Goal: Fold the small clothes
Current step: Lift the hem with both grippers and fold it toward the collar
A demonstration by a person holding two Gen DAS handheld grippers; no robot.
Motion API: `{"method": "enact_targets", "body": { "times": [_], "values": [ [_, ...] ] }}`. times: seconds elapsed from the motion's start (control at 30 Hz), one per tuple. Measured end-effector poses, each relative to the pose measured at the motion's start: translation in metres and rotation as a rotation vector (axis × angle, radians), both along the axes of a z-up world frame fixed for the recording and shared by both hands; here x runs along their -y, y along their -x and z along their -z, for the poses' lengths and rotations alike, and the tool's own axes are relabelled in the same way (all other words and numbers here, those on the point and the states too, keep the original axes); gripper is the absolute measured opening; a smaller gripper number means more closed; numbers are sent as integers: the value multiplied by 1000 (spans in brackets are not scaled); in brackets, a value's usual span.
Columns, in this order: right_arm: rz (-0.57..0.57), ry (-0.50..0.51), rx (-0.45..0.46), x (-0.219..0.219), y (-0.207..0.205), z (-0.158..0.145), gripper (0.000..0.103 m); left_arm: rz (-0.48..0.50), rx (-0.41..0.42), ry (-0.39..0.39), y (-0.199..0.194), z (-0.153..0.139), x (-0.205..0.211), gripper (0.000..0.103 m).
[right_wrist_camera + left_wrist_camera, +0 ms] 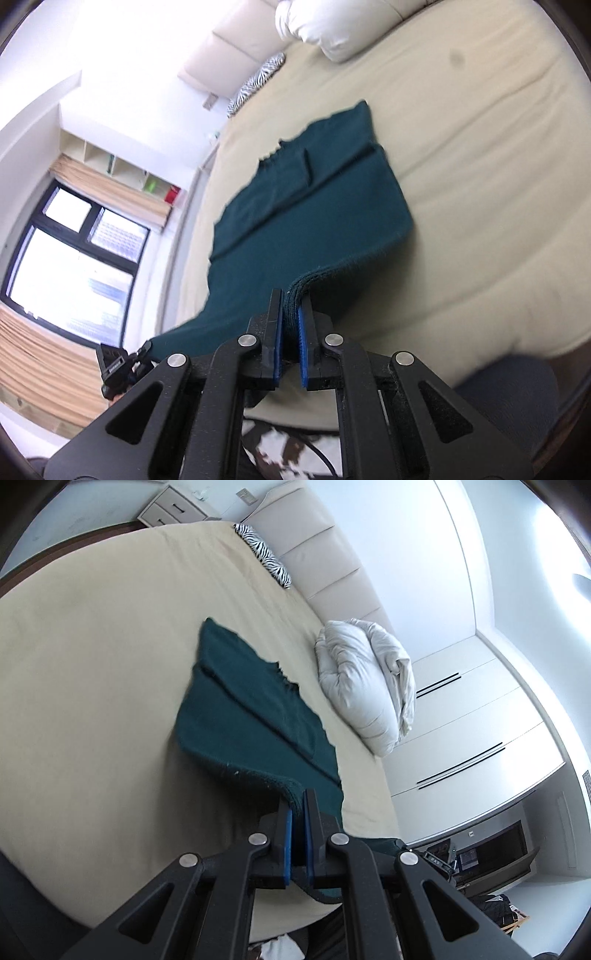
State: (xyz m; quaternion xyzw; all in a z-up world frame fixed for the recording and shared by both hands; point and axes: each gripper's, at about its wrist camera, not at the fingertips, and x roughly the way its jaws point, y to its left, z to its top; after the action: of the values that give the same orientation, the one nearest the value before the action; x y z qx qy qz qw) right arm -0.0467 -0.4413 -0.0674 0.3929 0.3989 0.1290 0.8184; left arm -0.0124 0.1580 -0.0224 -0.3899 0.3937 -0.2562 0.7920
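Blue-padded fingers on both my grippers pinch the near hem of a dark green garment point(236, 716).

Left gripper point(297, 808) is clamped tight on one near corner, right gripper point(290, 314) on the other, cloth squeezed between the pads of each. From my view the garment is knitted, with a lengthwise fold down its body; its near edge hangs lifted from the fingers while the far end lies on the beige bed point(92, 646), near a white pillow point(362, 679).
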Motion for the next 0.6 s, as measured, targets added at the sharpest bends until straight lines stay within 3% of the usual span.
{"method": "enact_targets", "body": {
  "times": [0.3, 0.6],
  "values": [
    [64, -3, 43, 18, -78, -18, 6, -66, -10, 90, -74, -3, -7, 6],
    [113, 47, 41, 26, -175, -19, 6, -97, -20, 65, -159, -2, -4, 6]
  ]
}}
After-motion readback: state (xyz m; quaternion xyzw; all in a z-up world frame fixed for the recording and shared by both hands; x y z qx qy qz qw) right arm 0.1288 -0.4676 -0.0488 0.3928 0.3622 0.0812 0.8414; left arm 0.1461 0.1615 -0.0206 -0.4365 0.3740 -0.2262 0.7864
